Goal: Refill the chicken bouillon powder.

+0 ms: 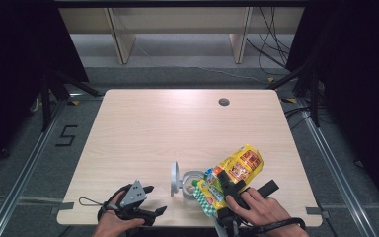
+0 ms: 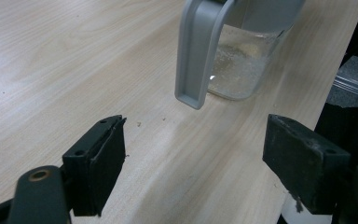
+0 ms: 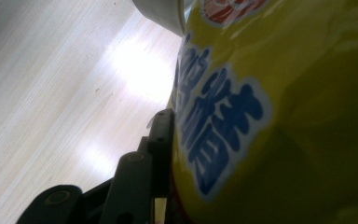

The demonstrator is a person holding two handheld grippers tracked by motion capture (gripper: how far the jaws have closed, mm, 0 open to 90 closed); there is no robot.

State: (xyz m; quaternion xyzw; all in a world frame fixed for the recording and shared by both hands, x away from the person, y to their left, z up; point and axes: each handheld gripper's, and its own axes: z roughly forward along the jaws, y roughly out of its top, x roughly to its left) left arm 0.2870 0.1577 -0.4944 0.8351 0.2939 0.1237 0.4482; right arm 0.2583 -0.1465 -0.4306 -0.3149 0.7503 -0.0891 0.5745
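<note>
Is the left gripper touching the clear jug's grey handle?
Apart. In the left gripper view the left gripper has its jaws wide open, with bare table showing between them and the grey handle of the jug.

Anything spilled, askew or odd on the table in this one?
A few crumbs lie on the table before the jug, whose lid stands flipped open. The yellow bag, held tilted in the right gripper, leans at the jug's mouth. Left gripper waits open.

Pale wood table [image 1: 177,128], grey carpet floor [image 1: 29,163], dark curtains [image 1: 10,59], wooden shelving [image 1: 177,24] behind.
</note>
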